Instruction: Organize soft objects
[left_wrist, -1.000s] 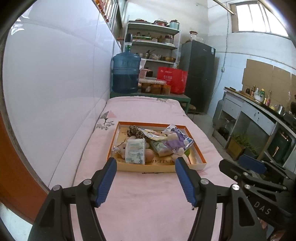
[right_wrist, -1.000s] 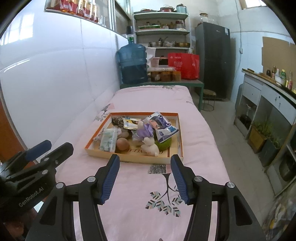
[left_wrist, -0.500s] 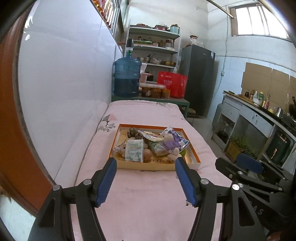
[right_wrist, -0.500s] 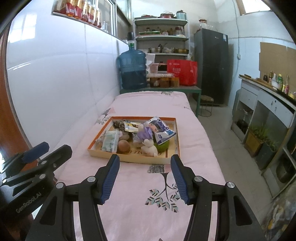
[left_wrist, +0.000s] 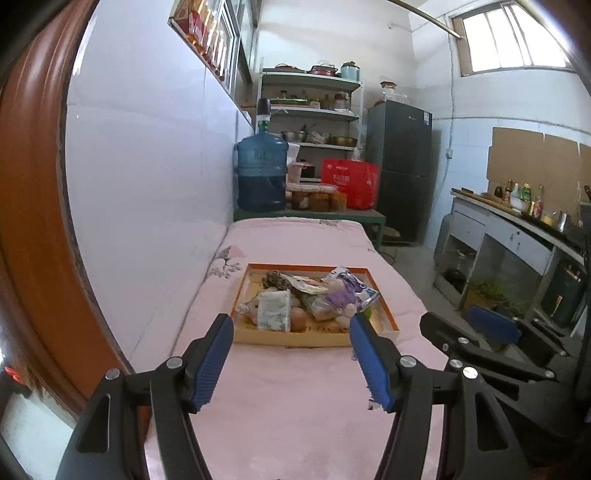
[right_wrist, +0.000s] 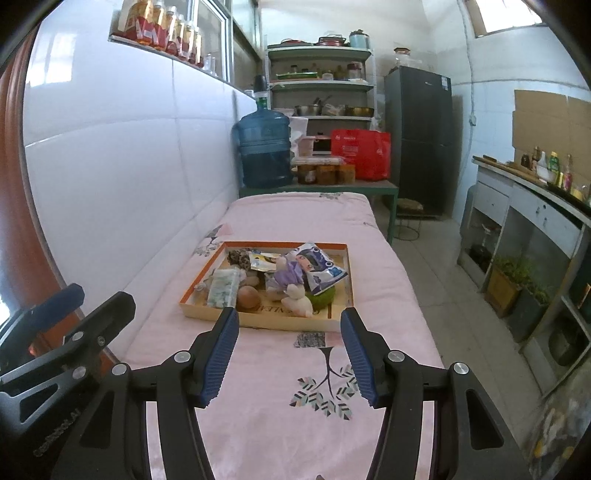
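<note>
An orange-rimmed tray (left_wrist: 240, 291) (right_wrist: 202, 271) sits on a pink-covered bed (left_wrist: 295, 387) (right_wrist: 258, 369). It holds several soft items: a pale tissue pack (left_wrist: 274, 311) (right_wrist: 223, 288), a purple plush doll (left_wrist: 341, 295) (right_wrist: 288, 275), a white plush (right_wrist: 299, 301), a printed snack bag (right_wrist: 317, 266), a leopard-print piece (left_wrist: 277, 281), a green ball (right_wrist: 323, 295). My left gripper (left_wrist: 291, 334) is open and empty, short of the tray's near edge. My right gripper (right_wrist: 290, 326) is open and empty, also short of the tray.
A white tiled wall (left_wrist: 147, 184) runs along the bed's left side. A blue water jug (left_wrist: 262, 173), red bag (left_wrist: 349, 182) and jars stand on a green bench behind the bed. A fridge (left_wrist: 402, 170), shelves and a counter (left_wrist: 517, 229) line the right.
Both grippers have pulled back from the tray, which now looks smaller and farther away. Both stay open and empty. Nothing in the tray has moved.
</note>
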